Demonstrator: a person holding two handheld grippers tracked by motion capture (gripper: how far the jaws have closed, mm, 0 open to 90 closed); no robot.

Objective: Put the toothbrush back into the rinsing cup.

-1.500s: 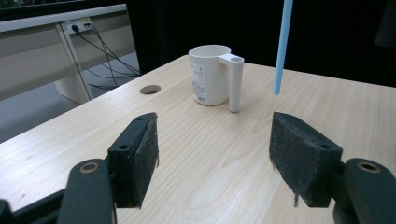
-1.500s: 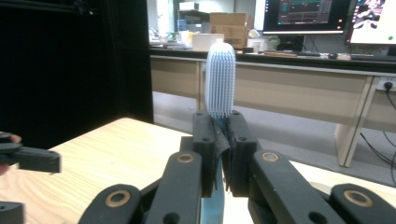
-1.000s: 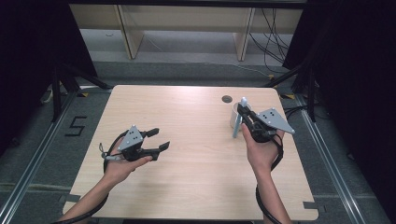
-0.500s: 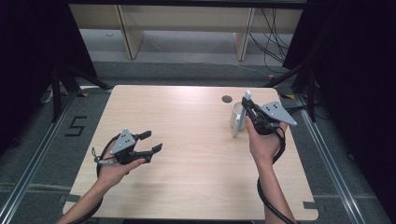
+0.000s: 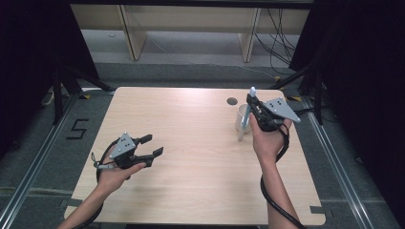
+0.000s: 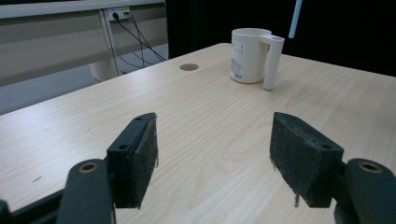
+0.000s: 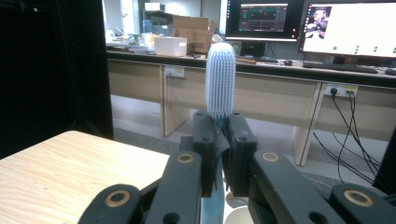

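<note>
My right gripper [image 5: 253, 108] is shut on a light blue toothbrush [image 5: 244, 125], held upright with its bristle head [image 7: 220, 77] above the jaws. In the right gripper view the gripper [image 7: 222, 144] grips the handle just below the head. A white cup [image 5: 240, 119] with a handle stands on the table just beneath and beside it. The left gripper view shows the cup [image 6: 247, 55] and the brush's lower end [image 6: 294, 18] in the air above it. My left gripper [image 5: 153, 145] is open and empty over the table's front left; its pads [image 6: 139, 158] stand wide apart.
The light wooden table [image 5: 191, 143] has a round cable hole [image 5: 232, 101] near its far edge, close to the cup. Dark curtains flank both sides. Desks with monitors [image 7: 348, 28] and cables lie beyond the far edge.
The right gripper with the toothbrush has edged slightly away from the person, toward the cup. The left gripper has drifted a little to the left.
</note>
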